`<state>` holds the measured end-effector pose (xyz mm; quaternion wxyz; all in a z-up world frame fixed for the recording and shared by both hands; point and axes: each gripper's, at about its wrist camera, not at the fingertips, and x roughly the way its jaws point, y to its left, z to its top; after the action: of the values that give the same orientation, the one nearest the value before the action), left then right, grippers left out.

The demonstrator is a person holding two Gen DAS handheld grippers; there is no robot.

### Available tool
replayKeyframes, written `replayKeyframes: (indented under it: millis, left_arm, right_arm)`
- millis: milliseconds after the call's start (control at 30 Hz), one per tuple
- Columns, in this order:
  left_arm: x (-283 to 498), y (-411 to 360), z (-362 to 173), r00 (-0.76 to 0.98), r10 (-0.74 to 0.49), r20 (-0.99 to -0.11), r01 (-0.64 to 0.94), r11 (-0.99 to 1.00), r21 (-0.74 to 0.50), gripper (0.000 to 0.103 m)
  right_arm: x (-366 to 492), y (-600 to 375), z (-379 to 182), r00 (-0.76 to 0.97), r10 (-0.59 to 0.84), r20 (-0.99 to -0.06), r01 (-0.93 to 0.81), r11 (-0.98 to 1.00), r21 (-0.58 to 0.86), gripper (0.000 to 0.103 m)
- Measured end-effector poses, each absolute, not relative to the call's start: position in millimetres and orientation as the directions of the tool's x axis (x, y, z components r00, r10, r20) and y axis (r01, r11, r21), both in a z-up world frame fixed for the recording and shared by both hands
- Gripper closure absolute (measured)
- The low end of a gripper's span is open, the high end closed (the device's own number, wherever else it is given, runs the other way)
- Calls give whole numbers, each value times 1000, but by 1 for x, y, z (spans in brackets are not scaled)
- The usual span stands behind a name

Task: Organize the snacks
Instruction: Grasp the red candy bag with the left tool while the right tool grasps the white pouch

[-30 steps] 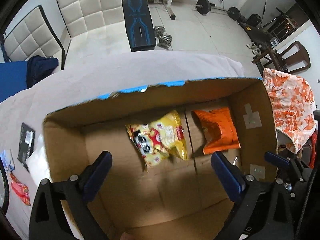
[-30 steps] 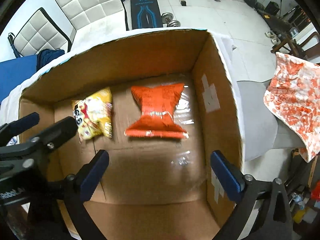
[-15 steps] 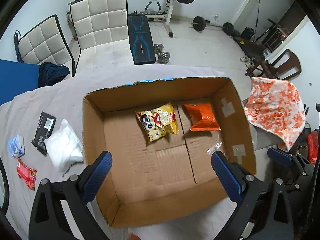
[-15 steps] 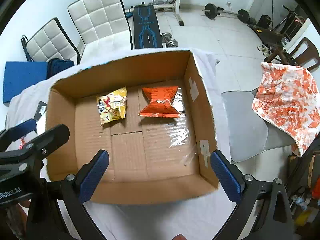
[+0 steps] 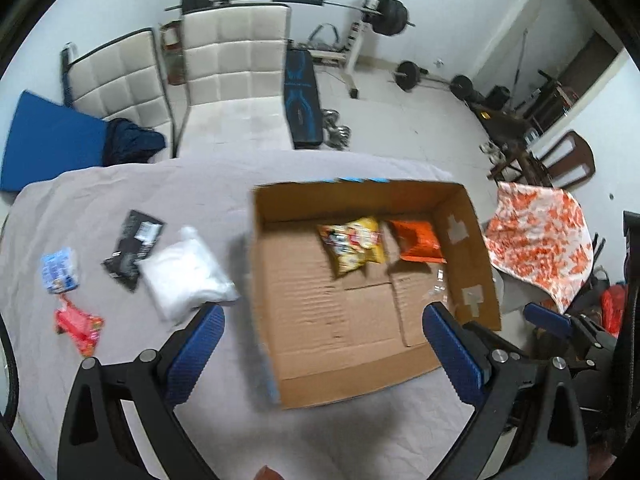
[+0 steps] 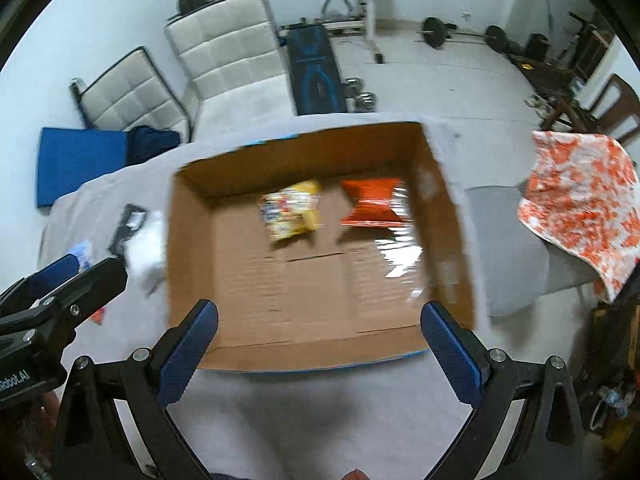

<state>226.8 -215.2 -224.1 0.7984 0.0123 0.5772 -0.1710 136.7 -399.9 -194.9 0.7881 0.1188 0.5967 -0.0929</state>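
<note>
Four packets lie loose on the worktop [image 5: 280, 424], left of the cardboard box [image 5: 476, 248]: a pale blue packet [image 5: 59, 270], a red packet [image 5: 78, 326], a black packet [image 5: 134, 248] and a white bag [image 5: 186, 276]; inside the box sit a yellow snack bag [image 5: 354, 250] and an orange snack bag [image 5: 418, 242]; so roughly a third looks done; the left gripper [image 5: 322, 354] and right gripper [image 6: 318, 350] both hang empty, fingers spread wide.

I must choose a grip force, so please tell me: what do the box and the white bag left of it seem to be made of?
The box looks like plain brown corrugated cardboard, matte: faint ribbing and fold seams show on its floor. The white bag looks like soft, thin plastic film, slightly glossy, puffed and wrinkled; what fills it cannot be told.
</note>
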Motion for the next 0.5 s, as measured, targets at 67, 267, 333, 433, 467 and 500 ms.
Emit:
replayKeyframes:
  millis: [67, 267, 333, 433, 467, 500]
  left_arm:
    - [230, -189, -219, 291, -233, -928, 255, 954, -159, 1]
    - [248, -81, -222, 301, -125, -946, 91, 991, -102, 1]
    - [255, -37, -231, 282, -88, -955, 11, 996, -88, 1]
    - [261, 18, -250, 247, -47, -968, -101, 992, -73, 1]
    - [263, 39, -258, 234, -36, -971, -144, 987, -71, 1]
    - [265, 52, -265, 223, -28, -974, -173, 983, -68, 1]
  right_arm:
    - [143, -375, -191, 273, 26, -962, 257, 961, 99, 0]
    - [179, -280, -197, 244, 126, -962, 152, 974, 166, 0]
    - [192, -243, -207, 219, 159, -963, 116, 975, 187, 0]
    - [216, -192, -226, 171, 225, -959, 101, 964, 244, 0]
    - [226, -177, -234, 153, 249, -956, 114, 957, 268, 0]
    - [235, -167, -244, 136, 268, -954, 135, 949, 286, 0]
